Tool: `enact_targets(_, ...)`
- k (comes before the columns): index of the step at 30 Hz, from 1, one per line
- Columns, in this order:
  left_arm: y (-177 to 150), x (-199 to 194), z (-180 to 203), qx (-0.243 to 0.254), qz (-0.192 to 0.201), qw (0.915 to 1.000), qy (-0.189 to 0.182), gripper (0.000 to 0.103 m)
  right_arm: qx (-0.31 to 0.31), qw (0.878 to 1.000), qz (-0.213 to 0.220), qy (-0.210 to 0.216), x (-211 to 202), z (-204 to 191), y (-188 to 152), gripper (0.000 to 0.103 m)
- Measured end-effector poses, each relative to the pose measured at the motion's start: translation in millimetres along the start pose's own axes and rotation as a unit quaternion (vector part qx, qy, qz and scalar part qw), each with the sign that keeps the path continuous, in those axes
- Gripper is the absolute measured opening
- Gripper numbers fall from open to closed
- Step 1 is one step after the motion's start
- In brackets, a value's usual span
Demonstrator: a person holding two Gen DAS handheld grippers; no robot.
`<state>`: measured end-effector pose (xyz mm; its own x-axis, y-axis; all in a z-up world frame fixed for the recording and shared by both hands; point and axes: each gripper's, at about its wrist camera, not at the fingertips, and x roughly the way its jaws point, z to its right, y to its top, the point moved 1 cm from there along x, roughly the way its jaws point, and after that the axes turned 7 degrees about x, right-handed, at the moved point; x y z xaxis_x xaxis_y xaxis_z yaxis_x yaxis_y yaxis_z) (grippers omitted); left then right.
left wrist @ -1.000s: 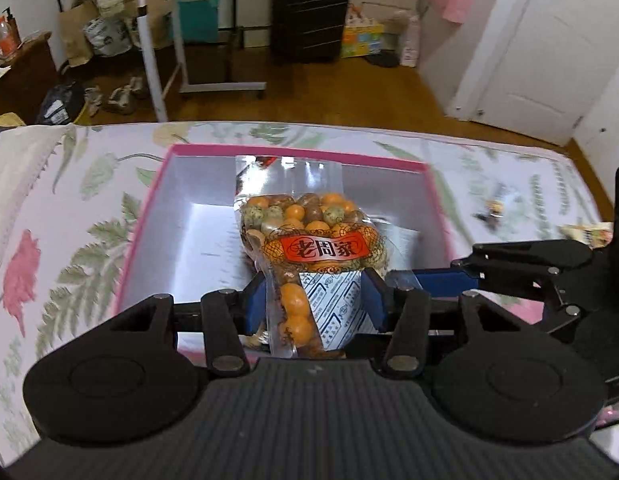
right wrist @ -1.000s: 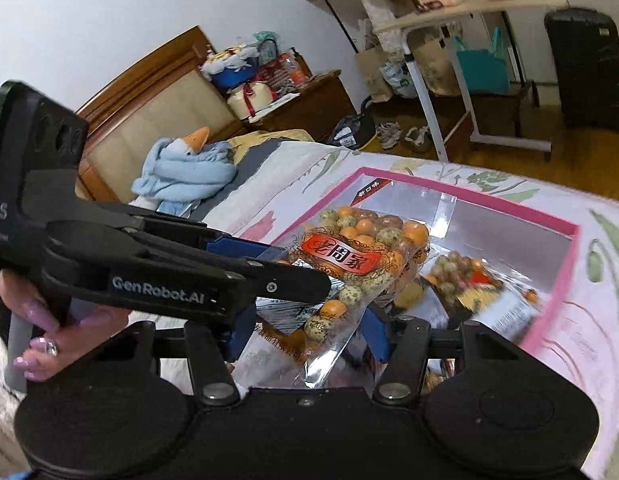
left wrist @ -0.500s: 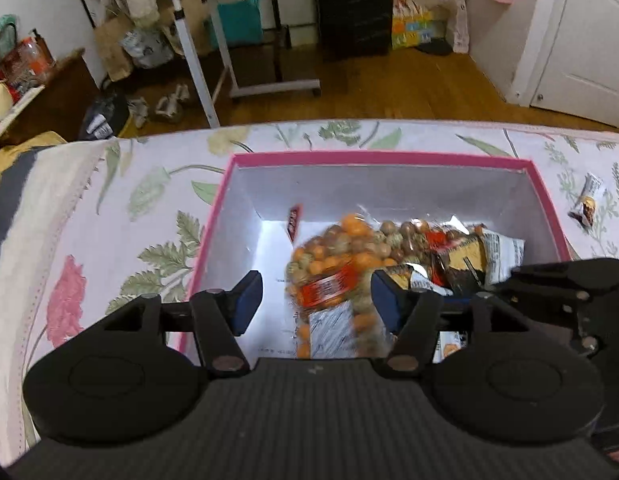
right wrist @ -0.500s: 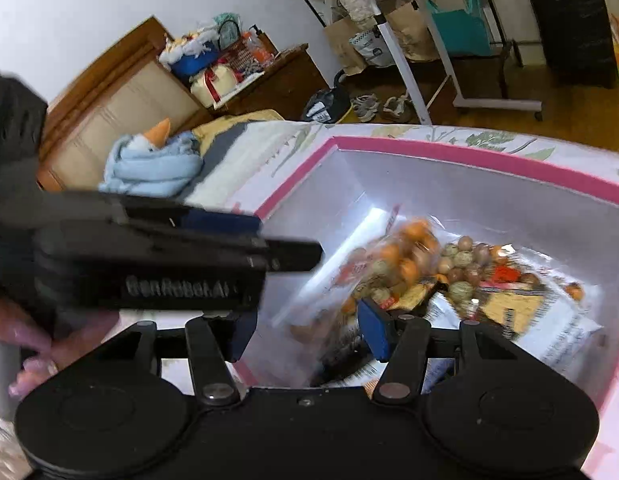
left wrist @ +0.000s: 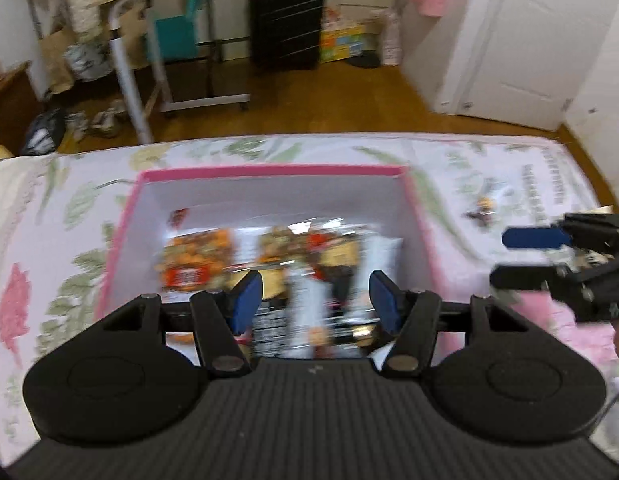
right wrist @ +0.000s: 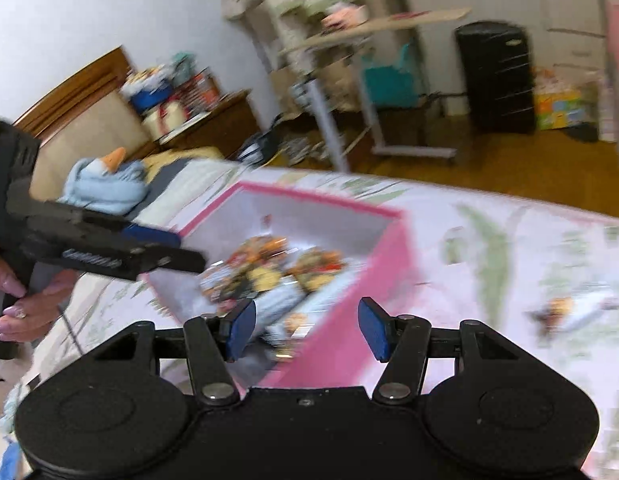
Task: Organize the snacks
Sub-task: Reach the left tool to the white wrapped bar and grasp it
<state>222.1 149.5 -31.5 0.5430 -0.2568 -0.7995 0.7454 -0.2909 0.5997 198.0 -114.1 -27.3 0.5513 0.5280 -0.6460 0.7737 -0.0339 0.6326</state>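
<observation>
A pink box (left wrist: 269,170) with a white inside sits on the floral bedspread (left wrist: 449,160). In it lie a clear bag of orange and green nuts with a red label (left wrist: 189,264) and a second similar bag (left wrist: 309,248). My left gripper (left wrist: 315,300) hovers over the box's near side, jaws closing, nothing between the pads. In the right wrist view the box (right wrist: 309,196), the red-label bag (right wrist: 261,256) and the left gripper (right wrist: 109,248) show. My right gripper (right wrist: 305,328) stands over the box's near right wall, jaws opening and empty. A small wrapped snack (right wrist: 565,312) lies right of the box.
The small wrapped snack (left wrist: 483,208) lies near the right gripper (left wrist: 549,256). A blue plush toy (right wrist: 105,184) rests by the wooden headboard (right wrist: 69,120). Beyond the bed stand a rolling table (left wrist: 169,40), a black suitcase (left wrist: 285,20) and a white door (left wrist: 521,40). A hand (right wrist: 13,292) holds the left gripper.
The red-label nut bag, held up between the grippers a second ago, was let go and now lies in the box. Both grippers pulled back; the right one swung right.
</observation>
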Motion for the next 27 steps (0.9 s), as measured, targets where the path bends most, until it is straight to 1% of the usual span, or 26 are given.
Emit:
enact_targets(4, 15.3, -0.5, 39.5, 0.028, 0.024, 0.9989, -0.030, 0.056, 0.047, 0.998, 0.015, -0.044, -31.4, 48.2, 12.8, 0.068)
enact_targets(6, 23.5, 7.7, 61.4, 0.040, 0.025, 0.9975, -0.051, 0.056, 0.072, 0.996, 0.017, -0.059, -39.6, 70.1, 16.8, 0.068)
enact_targets(7, 27.2, 14.2, 70.9, 0.041, 0.018, 0.9970, -0.064, 0.056, 0.086, 0.994, 0.017, -0.067, -41.7, 82.0, 18.8, 0.068)
enact_targets(8, 31.2, 23.1, 82.9, 0.044, 0.003, 0.9958, -0.080, 0.056, 0.101, 0.992, 0.019, -0.076, -42.6, 94.5, 20.5, 0.068)
enact_targets(10, 36.7, 39.4, 106.3, 0.055, -0.018, 0.9926, -0.107, 0.055, 0.114, 0.989, 0.023, -0.094, -41.0, 115.9, 20.2, 0.067)
enact_targets(11, 38.2, 46.7, 118.9, 0.063, -0.023, 0.9914, -0.113, 0.055, 0.122, 0.986, 0.030, -0.106, -39.1, 127.4, 19.4, 0.067)
enact_targets(14, 44.2, 75.9, 154.2, 0.085, -0.031, 0.9893, -0.115, 0.055, 0.165, 0.979, 0.037, -0.117, -27.2, 163.1, 14.7, 0.067)
enact_targets(17, 50.0, 111.2, 178.7, 0.073, -0.044, 0.9896, -0.116, 0.055, 0.184, 0.973, 0.054, -0.124, -13.2, 187.6, 12.8, 0.067)
enact_targets(18, 51.0, 125.9, 186.0, 0.064, -0.046, 0.9906, -0.113, 0.052, 0.185, 0.973, 0.058, -0.125, -6.4, 195.6, 13.7, 0.067)
enact_targets(20, 50.6, 149.4, 194.3, 0.057, -0.047, 0.9920, -0.102, 0.047, 0.190, 0.972, 0.060, -0.126, 8.6, 209.9, 17.2, 0.067)
enact_targets(21, 50.3, 162.7, 198.2, 0.050, -0.046, 0.9930, -0.096, 0.045, 0.199, 0.971, 0.061, -0.119, 15.9, 219.5, 18.7, 0.067)
enact_targets(24, 49.4, 187.4, 194.8, 0.019, -0.029, 0.9964, -0.077, 0.045, 0.220, 0.968, 0.062, -0.108, 30.5, 242.3, 20.7, 0.067)
enact_targets(25, 49.5, 196.2, 194.4, 0.008, -0.028, 0.9973, -0.068, 0.045, 0.214, 0.968, 0.062, -0.113, 36.6, 245.7, 22.0, 0.067)
enact_targets(27, 49.5, 210.4, 193.3, -0.010, -0.028, 0.9976, -0.063, 0.045, 0.204, 0.970, 0.057, -0.118, 45.6, 247.4, 22.2, 0.065)
